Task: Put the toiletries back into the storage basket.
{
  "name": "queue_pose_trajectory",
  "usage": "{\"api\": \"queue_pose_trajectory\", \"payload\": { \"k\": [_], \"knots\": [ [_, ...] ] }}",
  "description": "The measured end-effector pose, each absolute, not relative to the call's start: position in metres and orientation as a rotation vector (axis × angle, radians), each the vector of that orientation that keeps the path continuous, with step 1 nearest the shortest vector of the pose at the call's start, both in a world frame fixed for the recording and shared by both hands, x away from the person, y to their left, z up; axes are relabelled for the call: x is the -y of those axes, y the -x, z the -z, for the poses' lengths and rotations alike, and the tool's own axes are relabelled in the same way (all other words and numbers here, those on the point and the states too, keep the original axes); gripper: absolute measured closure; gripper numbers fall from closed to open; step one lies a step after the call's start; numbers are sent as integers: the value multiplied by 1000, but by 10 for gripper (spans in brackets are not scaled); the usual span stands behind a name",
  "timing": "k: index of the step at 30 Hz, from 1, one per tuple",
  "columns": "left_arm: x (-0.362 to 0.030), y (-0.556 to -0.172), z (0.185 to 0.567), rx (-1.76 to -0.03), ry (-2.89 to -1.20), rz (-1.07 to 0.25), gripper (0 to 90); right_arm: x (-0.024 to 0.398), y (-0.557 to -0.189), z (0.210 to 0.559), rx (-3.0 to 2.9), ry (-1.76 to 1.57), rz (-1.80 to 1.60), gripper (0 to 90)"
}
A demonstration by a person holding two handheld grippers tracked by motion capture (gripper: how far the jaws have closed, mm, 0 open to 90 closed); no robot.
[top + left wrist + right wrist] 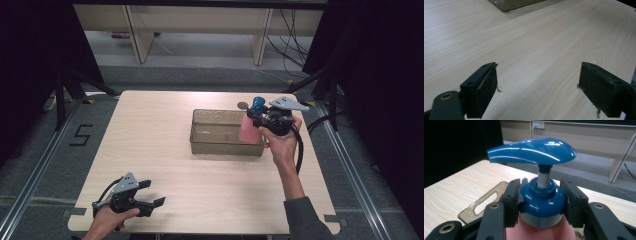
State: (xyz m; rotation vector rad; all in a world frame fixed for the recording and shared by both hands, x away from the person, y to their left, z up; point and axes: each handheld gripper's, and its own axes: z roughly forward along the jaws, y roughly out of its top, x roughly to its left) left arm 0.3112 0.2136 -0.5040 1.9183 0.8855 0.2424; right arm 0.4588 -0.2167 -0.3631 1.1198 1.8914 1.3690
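- Black jaws of the right gripper (pixel 543 202) were closed on the blue collar of the pump bottle (pixel 541 202), one pad on each side, just under the pump head (pixel 531 151).
- Pink below the collar, the bottle (pixel 248 129) stood upright at the right end of the bin (pixel 215 146), near the table's far right corner; whether its base was over the bin's wall or already inside could not be told.
- The bin, a clear brownish tray, sat right of the table's (pixel 165 165) middle, toward the far edge.
- The left gripper (pixel 150 197) lay at the near left corner, jaws spread wide with nothing between them, bare wood (pixel 536 57) ahead of it.
- Judged from this, the step in hand was carrying the bottle to the bin.
- The next move would call for keeping it upright, clearing the bin's right wall, lowering until the base rested, and only then letting the jaws part.
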Motion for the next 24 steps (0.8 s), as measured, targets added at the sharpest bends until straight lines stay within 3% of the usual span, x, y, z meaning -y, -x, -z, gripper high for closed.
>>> {"api": "queue_pose_trajectory", "payload": {
  "k": [24],
  "knots": [
    [-213,-310,503,-887,-1919,-239,148,218,-486,390,-1884,-1184,-1305,535]
  ]
}}
